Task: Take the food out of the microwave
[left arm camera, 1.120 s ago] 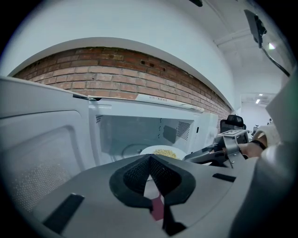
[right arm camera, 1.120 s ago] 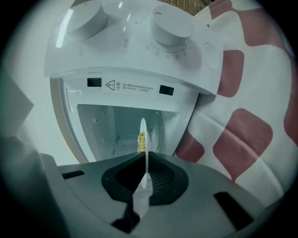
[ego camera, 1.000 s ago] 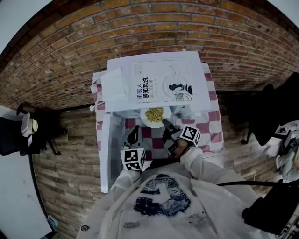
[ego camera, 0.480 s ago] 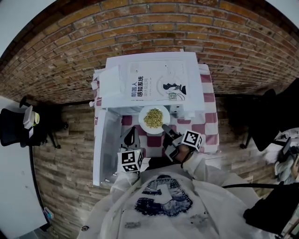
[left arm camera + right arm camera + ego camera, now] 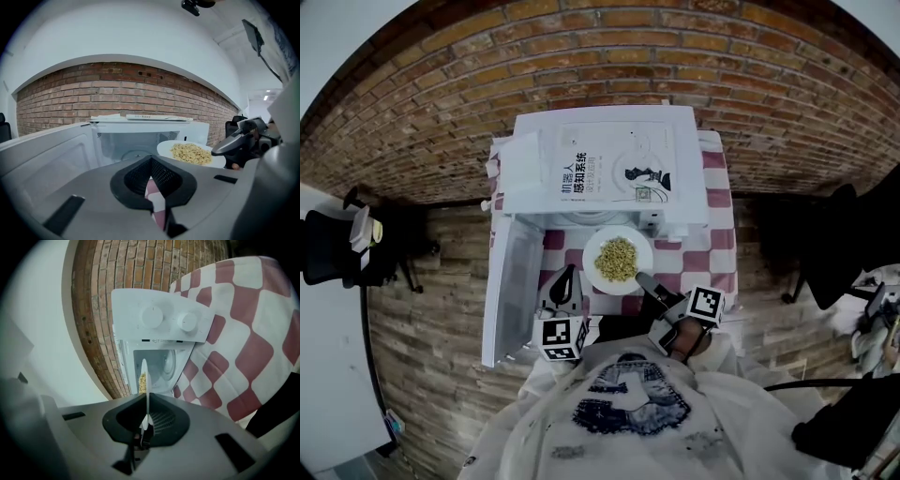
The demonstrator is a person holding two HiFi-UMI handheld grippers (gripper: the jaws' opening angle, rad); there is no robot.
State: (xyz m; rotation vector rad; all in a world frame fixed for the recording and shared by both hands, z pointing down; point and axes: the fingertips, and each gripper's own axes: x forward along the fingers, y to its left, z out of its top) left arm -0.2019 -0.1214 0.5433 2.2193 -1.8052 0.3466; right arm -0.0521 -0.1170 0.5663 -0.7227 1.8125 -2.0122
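Now the plate of food [image 5: 593, 261] sits rim-clamped in the right hand-held gripper [image 5: 643, 278]

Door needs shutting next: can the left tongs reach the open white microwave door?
Probably yes: the open white microwave door stands beside the left tongs, nothing between them; the white plate of food is off in the right tongs.

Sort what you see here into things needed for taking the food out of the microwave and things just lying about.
Job: plate of food, microwave, open door, right gripper shut on the plate's rim.
Lying about: book on the microwave, checked tablecloth, black chair.
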